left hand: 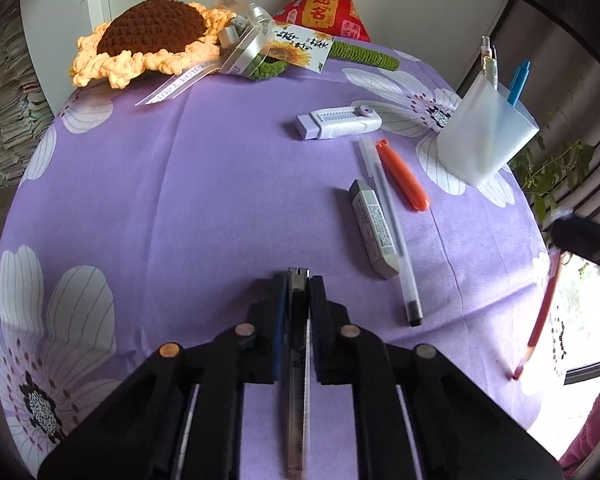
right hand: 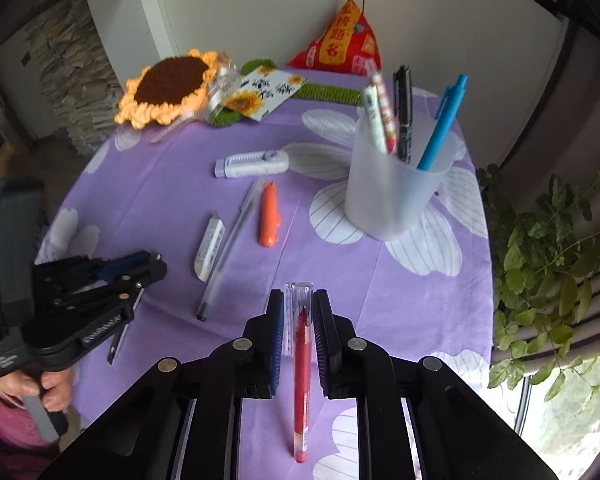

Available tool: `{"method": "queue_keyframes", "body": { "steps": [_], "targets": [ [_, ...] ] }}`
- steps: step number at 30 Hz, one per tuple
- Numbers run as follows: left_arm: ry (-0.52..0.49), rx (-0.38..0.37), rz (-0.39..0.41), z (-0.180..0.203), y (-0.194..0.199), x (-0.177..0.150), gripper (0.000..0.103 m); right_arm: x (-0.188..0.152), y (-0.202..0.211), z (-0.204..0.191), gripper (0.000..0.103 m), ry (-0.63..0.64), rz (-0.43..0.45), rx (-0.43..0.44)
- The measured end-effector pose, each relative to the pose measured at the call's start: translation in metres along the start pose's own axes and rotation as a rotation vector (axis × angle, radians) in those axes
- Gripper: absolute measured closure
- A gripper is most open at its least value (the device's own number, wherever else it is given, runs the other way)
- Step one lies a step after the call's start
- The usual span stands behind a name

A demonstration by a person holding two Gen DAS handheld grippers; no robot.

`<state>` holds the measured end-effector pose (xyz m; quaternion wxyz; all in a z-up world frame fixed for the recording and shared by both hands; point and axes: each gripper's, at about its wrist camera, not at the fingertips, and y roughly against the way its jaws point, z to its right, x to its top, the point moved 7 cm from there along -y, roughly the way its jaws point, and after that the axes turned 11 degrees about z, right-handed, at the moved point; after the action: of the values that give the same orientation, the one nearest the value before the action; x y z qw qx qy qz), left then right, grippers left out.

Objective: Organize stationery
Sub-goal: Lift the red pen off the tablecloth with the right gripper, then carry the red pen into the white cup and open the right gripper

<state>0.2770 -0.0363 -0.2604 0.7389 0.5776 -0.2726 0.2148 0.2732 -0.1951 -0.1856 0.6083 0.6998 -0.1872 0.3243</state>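
My left gripper [left hand: 298,285] is shut on a dark grey pen [left hand: 297,360] that runs back between its fingers. My right gripper [right hand: 298,300] is shut on a red pen [right hand: 301,380] with a clear cap, held off the cloth; in the left wrist view the red pen [left hand: 540,312] hangs at the right edge. On the purple cloth lie a clear gel pen [right hand: 229,240], a white eraser [right hand: 208,246], an orange pen-like piece [right hand: 269,220] and a white-lilac correction tape [right hand: 251,164]. A frosted cup [right hand: 396,200] far right holds several pens.
A crochet sunflower [right hand: 167,88], a sunflower card [right hand: 259,94] and a red pyramid pouch [right hand: 340,48] line the table's far edge by the wall. A leafy plant [right hand: 548,260] stands past the right edge. A person's hand [right hand: 39,392] holds the left gripper [right hand: 155,260].
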Motion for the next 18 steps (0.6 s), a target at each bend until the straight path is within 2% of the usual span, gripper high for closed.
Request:
{"method": "queue_keyframes", "body": {
  "steps": [2, 9, 18],
  "targets": [
    [0.021, -0.007, -0.001, -0.001, 0.003, 0.001, 0.094, 0.01, 0.015, 0.001, 0.088, -0.018, 0.053, 0.003],
    [0.011, -0.021, 0.092, 0.009, 0.041, 0.018, 0.094, 0.068, 0.079, 0.034, 0.088, -0.091, 0.296, -0.045],
    [0.002, -0.061, 0.178, 0.022, 0.083, 0.025, 0.094, 0.135, 0.095, 0.072, 0.088, -0.187, 0.482, -0.143]
  ]
}}
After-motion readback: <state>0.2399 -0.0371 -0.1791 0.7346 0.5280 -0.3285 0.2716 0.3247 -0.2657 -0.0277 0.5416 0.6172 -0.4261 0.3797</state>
